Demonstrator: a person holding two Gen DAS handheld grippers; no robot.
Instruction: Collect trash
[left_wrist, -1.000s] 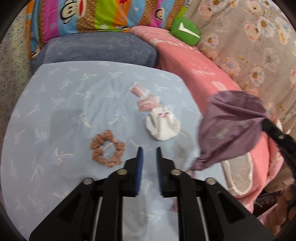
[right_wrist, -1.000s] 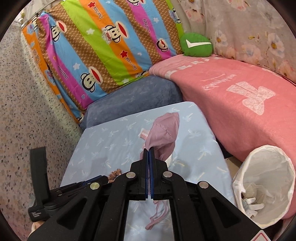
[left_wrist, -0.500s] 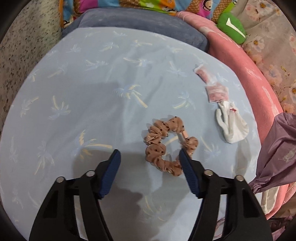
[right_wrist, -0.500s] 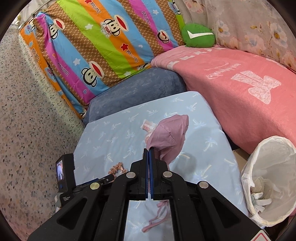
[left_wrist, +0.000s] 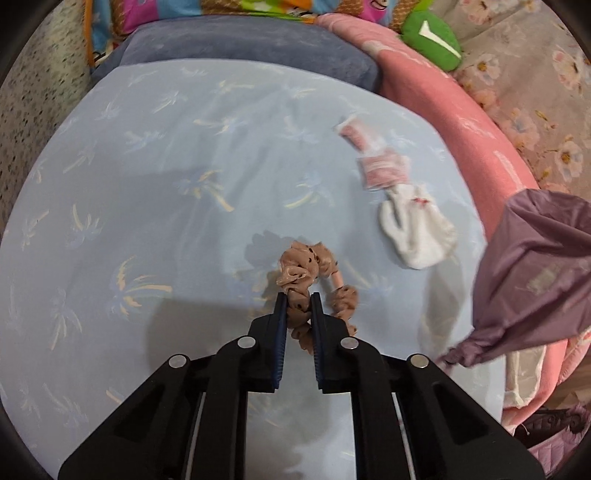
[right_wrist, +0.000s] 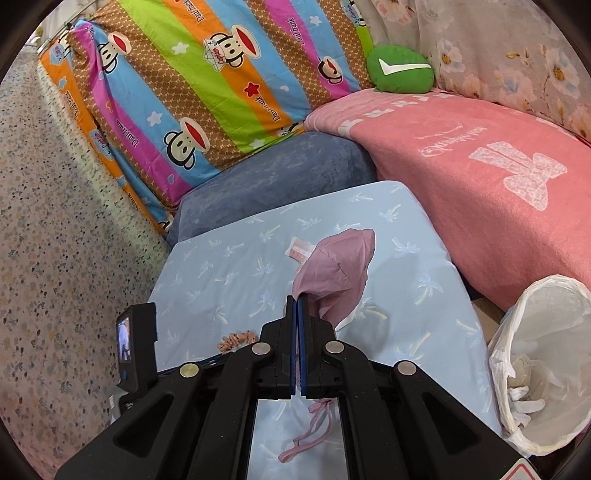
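My left gripper (left_wrist: 297, 297) is shut on a tan spotted scrunchie (left_wrist: 314, 280), which is lifted a little off the light blue sheet (left_wrist: 147, 184). The scrunchie also shows in the right wrist view (right_wrist: 236, 339). My right gripper (right_wrist: 297, 299) is shut on a mauve drawstring pouch (right_wrist: 336, 273), held above the sheet; it also shows at the right in the left wrist view (left_wrist: 535, 277). A crumpled white tissue (left_wrist: 417, 229) and pink wrappers (left_wrist: 380, 170) lie on the sheet to the right.
A white-lined bin (right_wrist: 546, 362) with tissues inside stands at the bed's right edge. A pink blanket (right_wrist: 480, 170), a blue-grey pillow (right_wrist: 273, 173), a striped monkey pillow (right_wrist: 207, 81) and a green cushion (right_wrist: 400, 68) sit behind. A speckled wall (right_wrist: 55, 221) is at the left.
My left gripper was open around the scrunchie half a second ago; it has shut on it and raised it slightly. The right gripper keeps hold of the pouch and has barely moved.
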